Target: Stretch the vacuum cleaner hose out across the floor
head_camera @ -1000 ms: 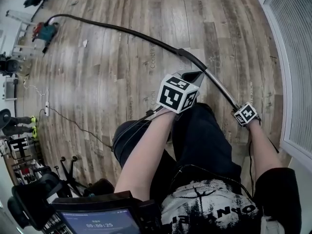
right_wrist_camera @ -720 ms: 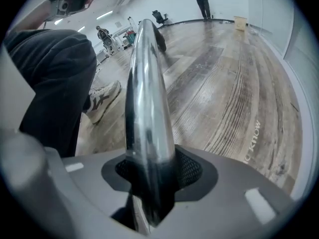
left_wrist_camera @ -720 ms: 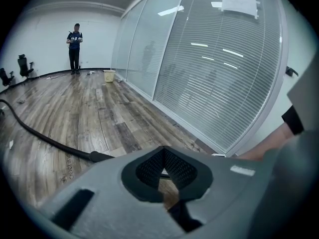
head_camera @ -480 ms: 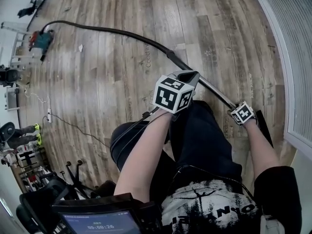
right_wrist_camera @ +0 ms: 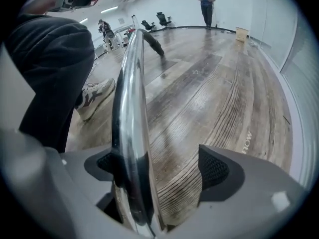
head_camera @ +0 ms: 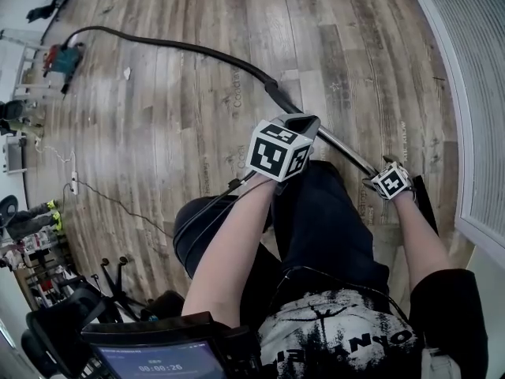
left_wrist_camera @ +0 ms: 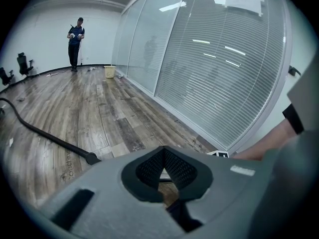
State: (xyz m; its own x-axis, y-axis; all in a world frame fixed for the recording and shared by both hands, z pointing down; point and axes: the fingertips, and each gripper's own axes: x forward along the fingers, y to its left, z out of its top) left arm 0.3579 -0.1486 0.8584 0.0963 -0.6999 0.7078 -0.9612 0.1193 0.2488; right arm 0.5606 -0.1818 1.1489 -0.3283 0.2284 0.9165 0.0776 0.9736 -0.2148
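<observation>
Chrome tube (right_wrist_camera: pixel 130 133) stands between the jaws of the right gripper (right_wrist_camera: pixel 159 167), leaning on one pad only; those jaws have just been opening and gape wide, gripping nothing; the left gripper (left_wrist_camera: pixel 163 172) is closed and empty, just beside the tube. In the head view the tube's long axis runs from the right gripper toward 10 o'clock and joins the black hose (head_camera: pixel 197 50); the hose curves over the floor (head_camera: pixel 158 148) to the vacuum cleaner (head_camera: pixel 65 56); the right gripper is nearer.

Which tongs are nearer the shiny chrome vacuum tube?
Right. The right tongs, just opened wider, straddle the shiny chrome vacuum tube; the left tongs, shut and empty, hang above it.
</observation>
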